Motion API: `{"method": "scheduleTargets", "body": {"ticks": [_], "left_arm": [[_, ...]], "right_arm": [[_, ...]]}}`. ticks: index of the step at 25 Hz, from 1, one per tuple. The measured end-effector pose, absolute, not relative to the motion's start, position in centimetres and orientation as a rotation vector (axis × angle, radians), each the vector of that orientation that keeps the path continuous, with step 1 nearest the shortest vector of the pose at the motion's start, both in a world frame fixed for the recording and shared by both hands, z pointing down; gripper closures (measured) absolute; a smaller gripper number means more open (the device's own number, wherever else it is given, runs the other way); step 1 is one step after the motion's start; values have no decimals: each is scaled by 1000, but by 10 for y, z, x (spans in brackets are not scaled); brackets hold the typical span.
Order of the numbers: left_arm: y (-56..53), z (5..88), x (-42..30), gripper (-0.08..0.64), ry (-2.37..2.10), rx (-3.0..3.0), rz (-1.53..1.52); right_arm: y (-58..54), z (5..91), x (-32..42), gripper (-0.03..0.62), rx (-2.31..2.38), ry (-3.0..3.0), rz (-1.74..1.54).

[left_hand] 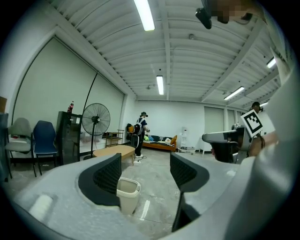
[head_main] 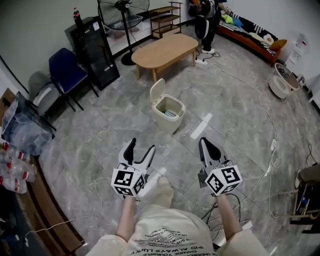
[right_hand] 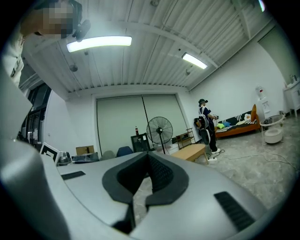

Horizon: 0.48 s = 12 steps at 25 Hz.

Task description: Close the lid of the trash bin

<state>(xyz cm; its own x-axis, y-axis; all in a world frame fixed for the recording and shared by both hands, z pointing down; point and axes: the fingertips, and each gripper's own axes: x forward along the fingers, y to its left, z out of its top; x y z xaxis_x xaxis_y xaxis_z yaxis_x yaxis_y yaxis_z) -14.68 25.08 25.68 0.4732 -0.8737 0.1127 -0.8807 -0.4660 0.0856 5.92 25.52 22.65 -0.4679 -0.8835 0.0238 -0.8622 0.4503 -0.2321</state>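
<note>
A cream trash bin (head_main: 169, 115) stands on the grey floor ahead of me, its lid (head_main: 157, 91) tipped up at the far left of the rim. In the head view my left gripper (head_main: 141, 148) is held short of the bin with its jaws wide apart and nothing between them. The left gripper view shows the bin (left_hand: 127, 196) low between the jaws, well away, and the left gripper (left_hand: 145, 172) open. My right gripper (head_main: 205, 143) hangs to the right of the bin, also short of it. The right gripper (right_hand: 147, 158) has its pads together and holds nothing.
Behind the bin are an oval wooden table (head_main: 165, 50), a standing fan (head_main: 122, 15), a black cabinet (head_main: 92, 50) and a blue chair (head_main: 67, 70). A person (head_main: 207, 22) stands at the back by a sofa. Cables (head_main: 272, 145) trail across the floor at the right.
</note>
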Motion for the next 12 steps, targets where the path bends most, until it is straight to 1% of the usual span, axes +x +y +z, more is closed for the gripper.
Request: {"method": "scheduleTargets", "body": {"ticks": [12], "left_arm": [[110,275,-160,249,-1484,2559,105]], "right_arm": [[117,244,40,588,-1599,2591,-388]]}}
